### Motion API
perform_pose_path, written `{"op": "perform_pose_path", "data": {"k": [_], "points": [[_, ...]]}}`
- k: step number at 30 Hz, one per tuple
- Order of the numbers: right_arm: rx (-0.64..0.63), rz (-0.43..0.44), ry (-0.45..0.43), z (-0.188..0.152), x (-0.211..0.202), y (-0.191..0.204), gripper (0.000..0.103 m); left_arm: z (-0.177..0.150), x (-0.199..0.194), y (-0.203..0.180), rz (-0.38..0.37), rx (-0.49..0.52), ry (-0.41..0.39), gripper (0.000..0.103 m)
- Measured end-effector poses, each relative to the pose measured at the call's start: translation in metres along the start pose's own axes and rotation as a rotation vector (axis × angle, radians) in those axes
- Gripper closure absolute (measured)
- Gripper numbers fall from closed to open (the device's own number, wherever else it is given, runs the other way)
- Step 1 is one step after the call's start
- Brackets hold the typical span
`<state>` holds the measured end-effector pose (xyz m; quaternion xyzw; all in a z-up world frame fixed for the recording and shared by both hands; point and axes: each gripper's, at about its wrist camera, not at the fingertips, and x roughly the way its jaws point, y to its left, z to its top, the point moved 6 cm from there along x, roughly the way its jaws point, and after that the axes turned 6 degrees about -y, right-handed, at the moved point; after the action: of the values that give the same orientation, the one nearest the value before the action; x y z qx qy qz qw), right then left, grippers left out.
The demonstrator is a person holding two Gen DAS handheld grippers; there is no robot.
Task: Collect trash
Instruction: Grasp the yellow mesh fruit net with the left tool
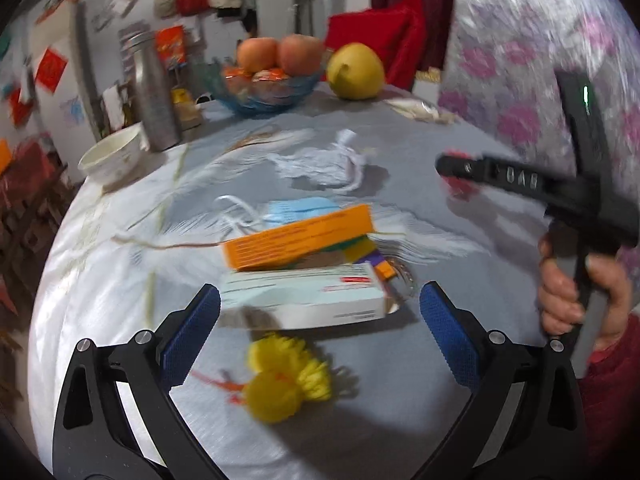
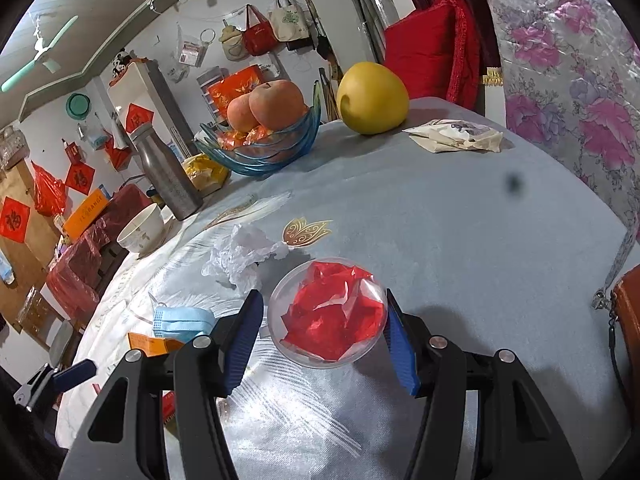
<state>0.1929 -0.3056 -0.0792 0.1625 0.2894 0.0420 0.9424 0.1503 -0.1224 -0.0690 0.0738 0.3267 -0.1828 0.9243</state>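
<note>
In the right wrist view a clear plastic cup (image 2: 327,312) stuffed with red wrapper sits between my right gripper's (image 2: 325,338) blue pads; the jaws close around its sides. In the left wrist view my left gripper (image 1: 319,322) is open and empty, just in front of a white medicine box (image 1: 308,294) with an orange box (image 1: 298,238) stacked on it. A blue face mask (image 1: 298,209), crumpled white tissue (image 1: 324,162) and yellow pompoms (image 1: 288,376) lie on the grey tablecloth (image 1: 420,380). The tissue (image 2: 244,254) and mask (image 2: 182,320) also show in the right wrist view.
At the table's far side stand a blue glass fruit bowl (image 2: 260,152) with apples, a yellow pomelo (image 2: 372,98), a steel bottle (image 2: 166,172), a white bowl (image 2: 140,230) and a flat packet (image 2: 456,136). A brown bag (image 2: 628,312) is at the right edge.
</note>
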Motion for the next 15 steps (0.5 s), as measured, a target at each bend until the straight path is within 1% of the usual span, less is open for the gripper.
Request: {"op": "perform_pose_path", "data": {"k": [3,4,5,6,9,10,12,14,15], "points": [[-0.001,0.007,0.002,0.0,0.0,0.0,0.044,-0.006,0.018,-0.004,0.071,0.026,0.042,0.007],[0.0,0.008,0.002,0.0,0.0,0.0,0.044,-0.01,0.02,0.002,0.119,0.028,0.054,0.007],[0.001,0.011,0.002,0.0,-0.001,0.0,0.044,-0.013,0.018,0.008,0.141,0.018,0.058,0.007],[0.002,0.013,0.002,0.0,-0.001,0.0,0.044,-0.016,0.011,0.013,0.138,-0.003,0.049,0.007],[-0.002,0.018,0.001,0.0,-0.001,0.002,0.044,-0.023,-0.022,0.019,0.051,-0.061,-0.023,0.007],[-0.005,0.017,-0.001,0.0,-0.001,0.002,0.044,-0.027,-0.029,0.02,0.036,-0.066,-0.036,0.007],[-0.013,0.015,-0.007,0.0,-0.002,0.003,0.044,-0.036,-0.034,0.021,0.031,-0.063,-0.037,0.007],[-0.016,0.011,-0.011,-0.001,-0.003,0.004,0.044,-0.045,-0.027,0.025,0.053,-0.064,-0.018,0.007],[-0.017,0.006,-0.014,-0.001,-0.003,0.004,0.044,-0.046,-0.024,0.026,0.058,-0.067,-0.012,0.013]]}}
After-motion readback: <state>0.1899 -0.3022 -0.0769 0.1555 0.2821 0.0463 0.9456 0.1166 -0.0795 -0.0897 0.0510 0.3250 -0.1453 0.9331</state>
